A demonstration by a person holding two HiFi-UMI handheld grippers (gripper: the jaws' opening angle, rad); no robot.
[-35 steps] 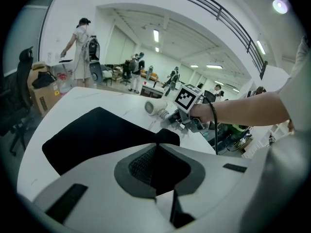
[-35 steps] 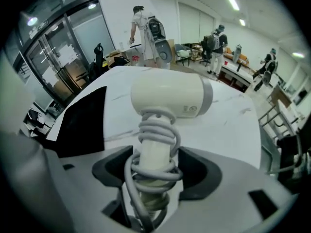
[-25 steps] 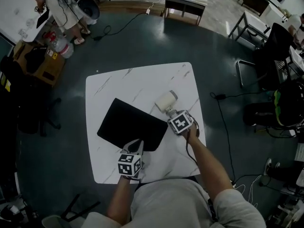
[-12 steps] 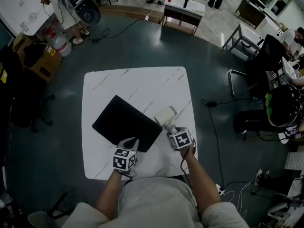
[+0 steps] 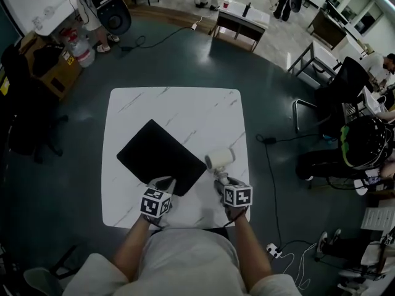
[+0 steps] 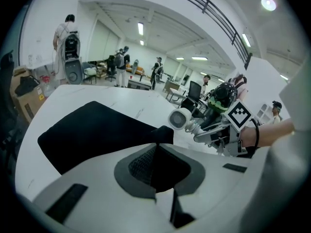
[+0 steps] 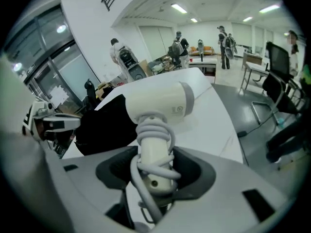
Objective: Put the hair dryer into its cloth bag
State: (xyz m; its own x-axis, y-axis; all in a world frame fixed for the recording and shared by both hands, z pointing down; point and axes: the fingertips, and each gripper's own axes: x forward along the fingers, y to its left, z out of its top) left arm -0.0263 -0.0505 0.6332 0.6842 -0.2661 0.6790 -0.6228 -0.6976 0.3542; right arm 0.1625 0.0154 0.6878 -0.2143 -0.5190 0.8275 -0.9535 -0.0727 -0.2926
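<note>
The black cloth bag lies flat on the white marble table. My left gripper is shut on the bag's near corner; in the left gripper view the black cloth runs into the closed jaws of that left gripper. The white hair dryer, cord wound round its handle, sits in my right gripper just right of the bag. Its jaws have just been closing and now grip the handle of the hair dryer in the right gripper.
The table stands alone on a dark floor. A cardboard box stands far left, a desk beyond the table, chairs and a bag to the right. A cable trails on the floor at the right. People stand in the background.
My right gripper has drawn the hair dryer back toward the table's near edge and rolled it, so its barrel now points sideways. The left gripper stays on the bag's corner.
</note>
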